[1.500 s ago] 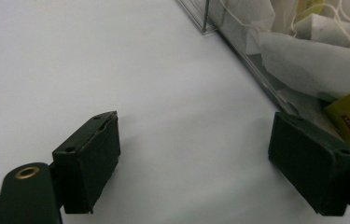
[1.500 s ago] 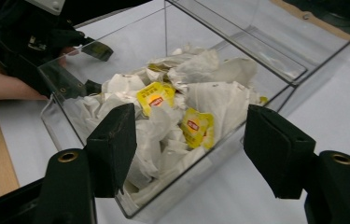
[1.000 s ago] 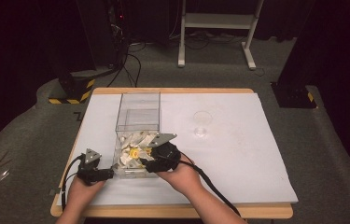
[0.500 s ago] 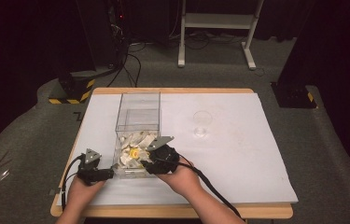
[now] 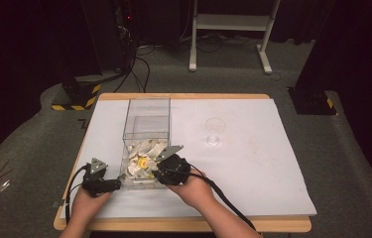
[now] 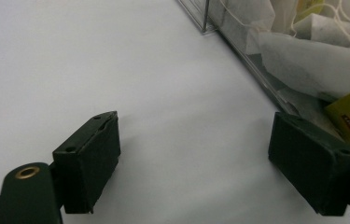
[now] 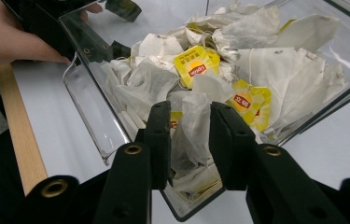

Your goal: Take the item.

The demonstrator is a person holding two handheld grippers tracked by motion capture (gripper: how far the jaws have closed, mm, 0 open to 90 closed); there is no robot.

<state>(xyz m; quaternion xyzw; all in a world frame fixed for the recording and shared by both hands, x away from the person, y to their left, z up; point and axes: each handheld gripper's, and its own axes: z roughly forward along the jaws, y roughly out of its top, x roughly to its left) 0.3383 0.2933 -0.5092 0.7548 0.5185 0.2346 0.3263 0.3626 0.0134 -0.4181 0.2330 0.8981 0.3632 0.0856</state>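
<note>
White tea bag (image 7: pixel 192 126) half-hidden between closing right fingers (image 7: pixel 189 140); left fingers (image 6: pixel 210 163) wide.

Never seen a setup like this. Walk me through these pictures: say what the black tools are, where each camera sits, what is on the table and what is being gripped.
A person works with two handheld two-jaw tools. The high view looks down on the white-covered table. Each of the other two cameras rides on one tool.

A clear plastic box holds paper tea bags with yellow tags. The right gripper reaches into it; its jaws have just been closing around one white tea bag, and the pads appear to pinch it. The left gripper stands open beside the box, one jaw near its wall, holding nothing. A small clear cup stands farther off.
</note>
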